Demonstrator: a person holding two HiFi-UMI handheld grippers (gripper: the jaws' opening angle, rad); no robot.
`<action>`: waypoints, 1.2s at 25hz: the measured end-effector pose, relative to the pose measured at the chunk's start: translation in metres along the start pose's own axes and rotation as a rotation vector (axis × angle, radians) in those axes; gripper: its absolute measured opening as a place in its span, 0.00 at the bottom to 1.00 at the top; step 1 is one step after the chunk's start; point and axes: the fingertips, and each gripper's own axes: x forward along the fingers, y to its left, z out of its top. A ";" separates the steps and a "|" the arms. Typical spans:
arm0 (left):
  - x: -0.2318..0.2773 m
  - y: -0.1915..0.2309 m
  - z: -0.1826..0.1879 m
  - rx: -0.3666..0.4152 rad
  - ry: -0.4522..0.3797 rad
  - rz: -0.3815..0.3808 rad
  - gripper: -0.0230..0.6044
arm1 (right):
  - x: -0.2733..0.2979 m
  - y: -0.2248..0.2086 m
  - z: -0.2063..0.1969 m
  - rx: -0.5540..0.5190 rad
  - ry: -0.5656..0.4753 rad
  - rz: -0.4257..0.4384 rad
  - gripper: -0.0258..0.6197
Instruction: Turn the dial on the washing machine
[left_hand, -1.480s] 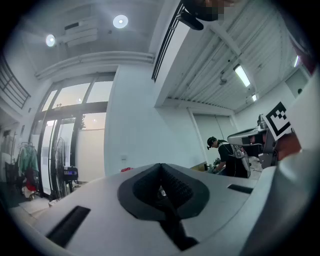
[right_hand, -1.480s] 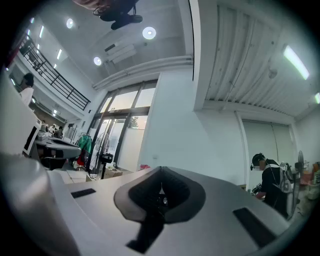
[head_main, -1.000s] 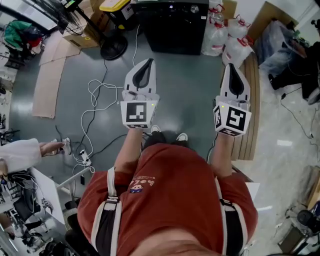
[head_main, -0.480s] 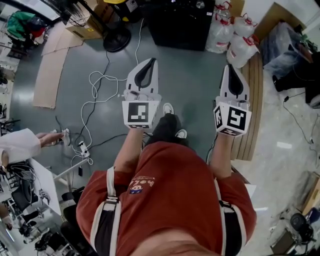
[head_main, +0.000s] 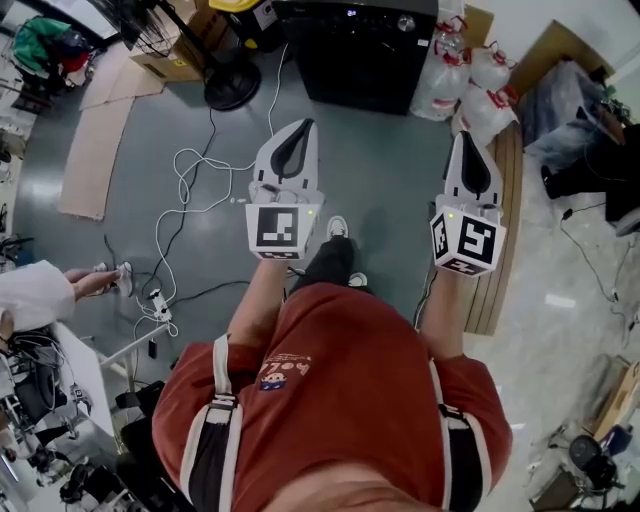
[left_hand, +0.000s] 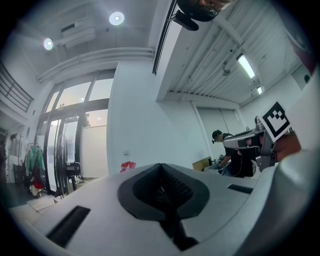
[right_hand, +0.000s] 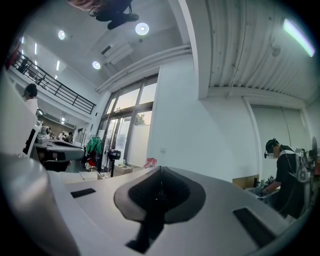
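**Head view, looking steeply down.** A grey floor (head_main: 385, 175) fills most of the field. The person's red shirt (head_main: 350, 390) occupies the lower centre, with both forearms stretched forward.

At the top edge stands the black washing machine (head_main: 355, 60), well apart from both grippers and ahead of them. To its right lie white plastic bags (head_main: 470, 85); to its left is the round black base of a fan (head_main: 232, 85). A flat cardboard sheet (head_main: 95, 150) lies at the far left.

The left gripper (head_main: 305, 122) and the right gripper (head_main: 464, 133) point side by side towards the machine, each carrying its marker cube near the wrist. A white cable (head_main: 195, 190) loops over the floor beside the left gripper.

The dial (head_main: 405, 22), a small silvery knob, sits on the machine's top panel towards its right end, untouched.

**Gripper views.** The left gripper (left_hand: 160, 167) has its jaws pressed together with nothing between them. The right gripper (right_hand: 160, 170) is likewise closed and empty. Each view looks out on a white wall and tall windows.
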 end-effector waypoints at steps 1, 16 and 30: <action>0.007 0.006 -0.001 -0.001 -0.001 0.003 0.05 | 0.009 0.001 0.002 -0.005 -0.002 0.003 0.06; 0.140 0.119 -0.027 -0.017 -0.011 0.023 0.05 | 0.179 0.020 0.004 -0.058 0.020 -0.004 0.06; 0.233 0.213 -0.053 -0.037 -0.025 0.001 0.05 | 0.302 0.052 -0.001 -0.109 0.045 -0.046 0.06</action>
